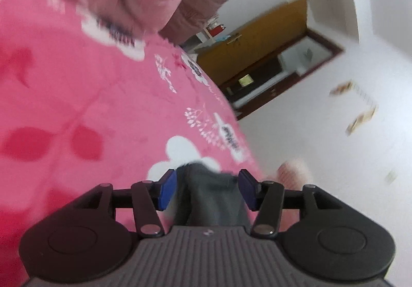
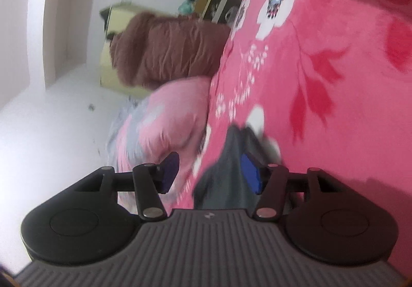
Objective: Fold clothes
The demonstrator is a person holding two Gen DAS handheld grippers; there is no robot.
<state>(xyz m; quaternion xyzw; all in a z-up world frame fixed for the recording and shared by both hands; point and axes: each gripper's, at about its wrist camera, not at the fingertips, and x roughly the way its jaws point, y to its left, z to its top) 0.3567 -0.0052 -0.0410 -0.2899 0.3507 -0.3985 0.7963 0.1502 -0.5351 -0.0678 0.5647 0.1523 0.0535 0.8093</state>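
Item: grey garment between both my grippers, over a pink floral blanket.

My left gripper (image 1: 207, 189) stands spread, blue pads (image 1: 167, 190) well apart, a fold of the grey garment (image 1: 211, 199) lying loose between them, touching neither pad that I can see. My right gripper (image 2: 211, 173) is likewise spread; the same grey garment (image 2: 226, 179) lies against its right pad (image 2: 251, 173), the left pad clear. Pink floral blanket (image 1: 90, 94) beneath. Brown bedding (image 2: 164, 50) and a pink pillow (image 2: 167, 117) beside it. Yellow door (image 1: 257, 47) behind. Both views blurred.
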